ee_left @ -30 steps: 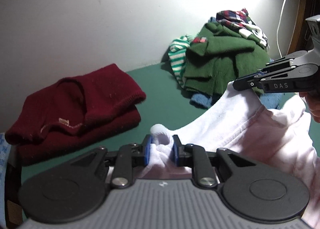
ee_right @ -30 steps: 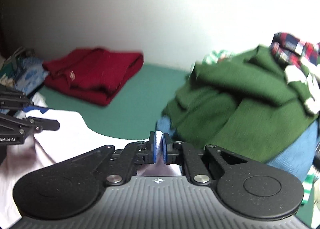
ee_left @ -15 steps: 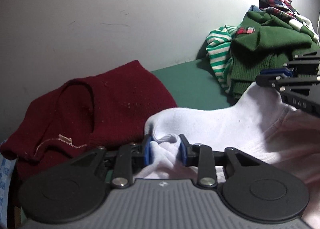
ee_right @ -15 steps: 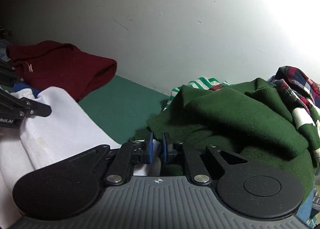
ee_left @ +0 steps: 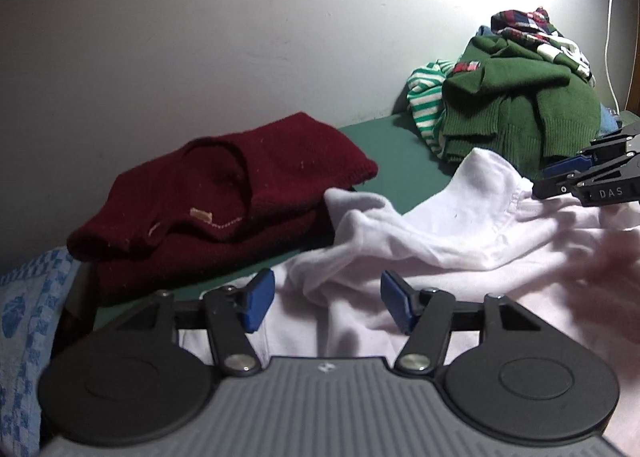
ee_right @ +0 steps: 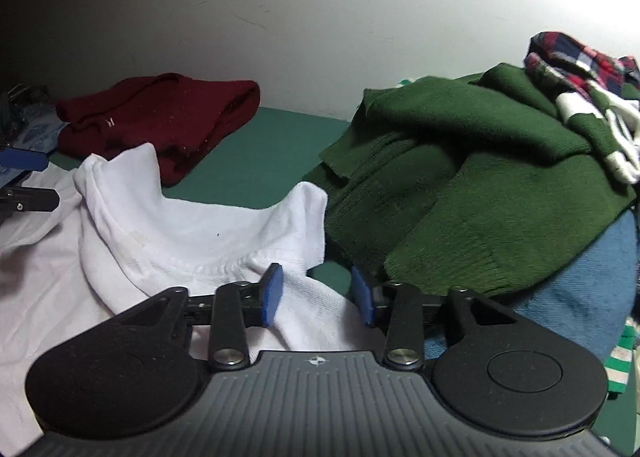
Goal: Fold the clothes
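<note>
Green tabletop (ee_left: 390, 145) against a plain grey wall (ee_left: 200, 25). I'm seeing the white shirt (ee_left: 452, 225) lying lower centre in both views, collar bunched and standing up. Left gripper (ee_left: 327, 299) is opening, pads clear of the cloth, shirt fabric lying between them. Right gripper (ee_right: 316, 293) shows its pads apart too, white fabric between them but not pinched. Folded maroon sweater (ee_left: 224, 193) is sitting mid-left, touching the shirt's collar edge in the left view. Heaped pile crowding the right side: green sweater (ee_right: 460, 185), plaid shirt (ee_right: 576, 57) on top, striped garment (ee_left: 426, 97) and blue garment (ee_right: 580, 297) underneath, just beside the right pads. Blue checked cloth (ee_left: 24, 321) is at lower left.
</note>
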The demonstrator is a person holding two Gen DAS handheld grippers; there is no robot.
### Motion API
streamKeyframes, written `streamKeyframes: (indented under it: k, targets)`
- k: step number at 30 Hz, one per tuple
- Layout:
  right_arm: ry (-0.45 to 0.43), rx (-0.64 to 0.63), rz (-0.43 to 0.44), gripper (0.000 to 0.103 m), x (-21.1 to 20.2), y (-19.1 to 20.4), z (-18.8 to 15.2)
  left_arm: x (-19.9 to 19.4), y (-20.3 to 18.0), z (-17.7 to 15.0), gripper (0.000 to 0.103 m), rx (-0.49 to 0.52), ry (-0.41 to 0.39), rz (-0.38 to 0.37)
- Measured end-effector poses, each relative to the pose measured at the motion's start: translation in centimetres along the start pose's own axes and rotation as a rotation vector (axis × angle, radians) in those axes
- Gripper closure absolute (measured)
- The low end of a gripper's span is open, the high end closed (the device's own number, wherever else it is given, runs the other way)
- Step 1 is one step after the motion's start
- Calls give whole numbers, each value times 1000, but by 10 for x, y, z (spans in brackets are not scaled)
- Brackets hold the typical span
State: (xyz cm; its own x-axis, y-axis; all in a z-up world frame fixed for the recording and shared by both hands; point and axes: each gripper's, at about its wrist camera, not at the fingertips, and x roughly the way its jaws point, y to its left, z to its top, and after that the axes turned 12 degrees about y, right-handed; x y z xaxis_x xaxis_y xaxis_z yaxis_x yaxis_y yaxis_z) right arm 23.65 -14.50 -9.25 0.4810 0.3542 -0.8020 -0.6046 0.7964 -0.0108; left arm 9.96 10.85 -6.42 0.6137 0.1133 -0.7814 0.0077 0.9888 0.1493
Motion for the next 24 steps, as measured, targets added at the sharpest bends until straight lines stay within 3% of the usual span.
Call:
streamKeyframes:
  k: [1, 4, 7, 12, 14, 16, 17, 18, 20, 22, 24]
  targets:
    - [-5, 3, -17, 102, 2, 0, 3, 4, 1, -2, 40, -4, 11, 12]
    - [-73, 21, -109, 102, -1, -2, 14, 18, 15, -6, 39, -37, 46, 49]
    - [-71, 45, -200, 103, 11, -15, 22, 30, 33, -13, 39, -95, 86, 73]
    - [-93, 44, -192, 103, 6, -22, 19, 26, 48, -24, 40, -147, 110, 89]
    - [-126, 121, -116, 91, -20, -24, 11, 11, 48, -28, 40, -150, 93, 91]
    - [-165, 162, -12, 91, -52, -21, -6, -12, 42, -36, 38, -150, 69, 79]
    - [-185, 162, -2, 90, -69, -13, -21, -24, 38, -42, 36, -153, 67, 68]
    - [-196, 147, -19, 86, -84, -2, -39, -35, 32, -49, 36, -152, 71, 57]
    - [-182, 99, -74, 49, -107, 22, -74, -58, 19, -67, 36, -145, 83, 42]
    - [-133, 75, -95, 37, -125, 44, -110, -80, 3, -88, 37, -132, 116, 41]
    - [-85, 70, -86, 37, -142, 57, -141, -103, -14, -113, 38, -121, 149, 58]
